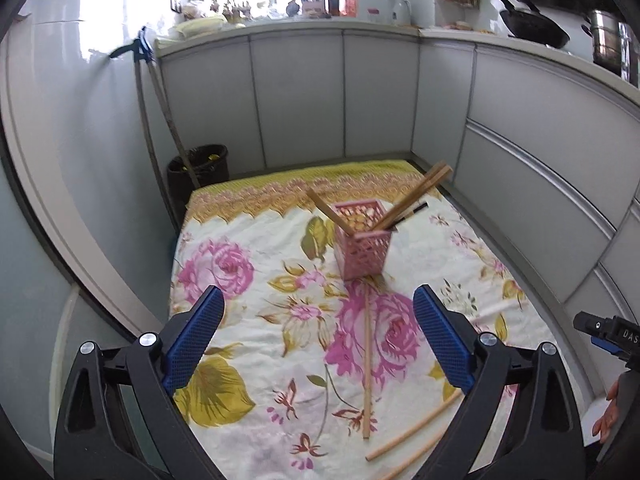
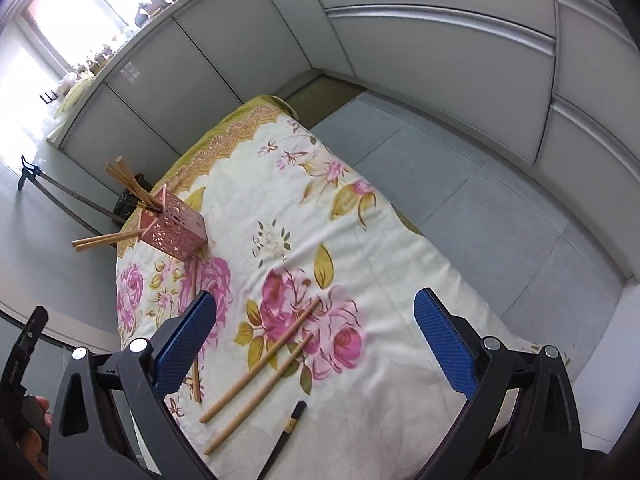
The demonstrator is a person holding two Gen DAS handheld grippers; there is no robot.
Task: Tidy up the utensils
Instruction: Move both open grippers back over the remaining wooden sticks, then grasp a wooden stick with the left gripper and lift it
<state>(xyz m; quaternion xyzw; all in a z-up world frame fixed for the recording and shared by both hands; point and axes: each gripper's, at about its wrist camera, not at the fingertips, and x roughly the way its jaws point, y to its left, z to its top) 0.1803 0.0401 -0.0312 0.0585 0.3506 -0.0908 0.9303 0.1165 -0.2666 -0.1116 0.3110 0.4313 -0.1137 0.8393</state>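
Observation:
A pink perforated utensil holder (image 1: 362,240) (image 2: 174,232) stands on the floral cloth with several wooden chopsticks (image 1: 416,194) leaning out of it. A single wooden chopstick (image 1: 366,364) lies on the cloth in front of the holder, between the fingers of my left gripper (image 1: 318,312), which is open and above it. Two more wooden chopsticks (image 2: 260,360) and a black one (image 2: 290,428) lie under my right gripper (image 2: 316,314), which is also open with nothing held. Both sets of blue pads are bare.
The table (image 1: 248,200) wears a flowered cloth and stands in a kitchen corner, grey cabinets behind and to the right. A dark waste bin (image 1: 198,168) and mop handles are beyond its far left corner. Pans (image 1: 532,26) sit on the counter. A person's hand (image 1: 608,416) shows at the right.

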